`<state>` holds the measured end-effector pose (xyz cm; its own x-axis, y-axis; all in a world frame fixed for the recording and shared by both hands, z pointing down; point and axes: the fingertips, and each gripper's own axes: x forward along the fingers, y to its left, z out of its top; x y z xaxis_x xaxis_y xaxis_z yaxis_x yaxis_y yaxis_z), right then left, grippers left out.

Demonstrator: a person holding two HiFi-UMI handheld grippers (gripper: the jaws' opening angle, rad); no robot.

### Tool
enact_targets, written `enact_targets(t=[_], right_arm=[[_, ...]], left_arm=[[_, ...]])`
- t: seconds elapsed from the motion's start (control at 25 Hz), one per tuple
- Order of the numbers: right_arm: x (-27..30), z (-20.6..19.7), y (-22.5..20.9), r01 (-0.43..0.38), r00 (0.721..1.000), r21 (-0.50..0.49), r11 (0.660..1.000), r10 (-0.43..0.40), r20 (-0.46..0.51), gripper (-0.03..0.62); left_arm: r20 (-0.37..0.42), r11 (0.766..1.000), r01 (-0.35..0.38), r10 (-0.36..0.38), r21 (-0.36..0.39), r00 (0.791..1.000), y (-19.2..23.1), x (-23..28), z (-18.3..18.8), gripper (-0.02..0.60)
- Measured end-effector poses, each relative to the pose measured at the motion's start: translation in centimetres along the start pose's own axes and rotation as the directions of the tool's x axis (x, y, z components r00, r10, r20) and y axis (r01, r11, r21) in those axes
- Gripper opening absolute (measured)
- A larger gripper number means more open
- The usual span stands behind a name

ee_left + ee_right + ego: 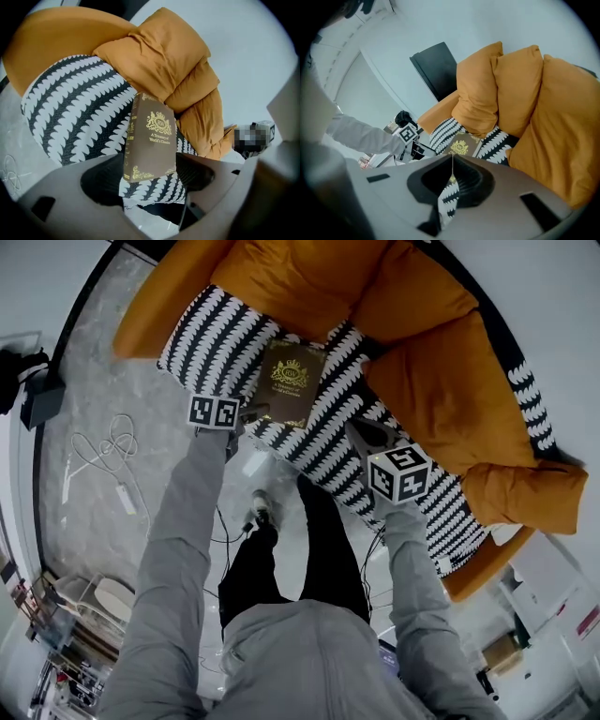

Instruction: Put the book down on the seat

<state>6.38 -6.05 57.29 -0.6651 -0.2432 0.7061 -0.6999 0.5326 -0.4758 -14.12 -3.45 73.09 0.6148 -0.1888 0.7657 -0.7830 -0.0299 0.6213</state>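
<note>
While both arms (pixel 178 549) reach forward, left tongs (pixel 150 169) clamp the book (pixel 153 136), right tongs (pixel 451 180) pressed together

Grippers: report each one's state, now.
Left gripper: closed on the book.
Right gripper: closed, empty.

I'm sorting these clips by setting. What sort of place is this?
Probably an indoor lounge corner, perhaps in an office or studio rather than a home: a black-and-white patterned seat piled with orange cushions, and loose cables trailing over a pale, stone-look floor.
</note>
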Motion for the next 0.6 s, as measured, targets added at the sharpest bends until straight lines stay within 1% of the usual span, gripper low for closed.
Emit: enact_targets(t=[0.12, 0.16, 0.24, 0.28, 0.32, 0.4, 0.44, 0.52, 0.6], right_arm=[[-0.7, 1.3, 1.1, 0.009, 0.999, -0.016, 1.000, -0.008, 0.037, 0.029], [-1.1, 1.7, 1.6, 0.013, 0.999, -0.021, 1.000, -0.012, 0.048, 0.030], [-2.0, 2.3, 2.7, 0.023, 0.998, -0.018, 1.000, -0.022, 0.067, 0.029], [-2.4, 2.5, 3.3, 0.027, 0.997, -0.012, 1.000, -0.026, 0.077, 0.029], [-2.8, 2.7, 4.0, 0.029, 0.996, -0.008, 1.000, -0.028, 0.086, 0.030], [-3.6, 3.1, 5.3, 0.037, 0.994, -0.008, 0.999, -0.036, 0.103, 0.029], [-4.1, 3.1, 5.9, 0.042, 0.993, -0.010, 0.999, -0.041, 0.110, 0.029], [-5.4, 3.2, 7.2, 0.050, 0.990, -0.007, 0.999, -0.049, 0.130, 0.029], [-6.9, 3.6, 8.3, 0.055, 0.985, 0.011, 0.998, -0.056, 0.163, 0.031]], left_arm=[[0.074, 1.000, -0.006, 0.004, 0.023, 0.997, -1.1, -2.4, 0.6, 0.362], [0.110, 1.000, 0.001, -0.004, 0.023, 0.994, -1.7, -3.4, 1.0, 0.348], [0.190, 1.000, 0.004, -0.006, 0.010, 0.982, -2.7, -5.7, 1.5, 0.214], [0.224, 1.000, 0.004, -0.004, -0.002, 0.975, -3.1, -6.9, 1.6, 0.189], [0.249, 1.000, 0.008, -0.005, -0.011, 0.968, -3.4, -7.9, 1.6, 0.178], [0.273, 1.000, 0.014, -0.012, -0.006, 0.962, -4.1, -9.8, 1.2, 0.172], [0.274, 1.000, 0.010, -0.012, 0.011, 0.962, -4.5, -10.7, 0.9, 0.162], [0.263, 0.998, -0.010, -0.008, 0.068, 0.965, -5.6, -12.2, -0.1, 0.133], [0.251, 0.990, -0.028, -0.007, 0.136, 0.968, -6.7, -13.9, -0.8, 0.090]])
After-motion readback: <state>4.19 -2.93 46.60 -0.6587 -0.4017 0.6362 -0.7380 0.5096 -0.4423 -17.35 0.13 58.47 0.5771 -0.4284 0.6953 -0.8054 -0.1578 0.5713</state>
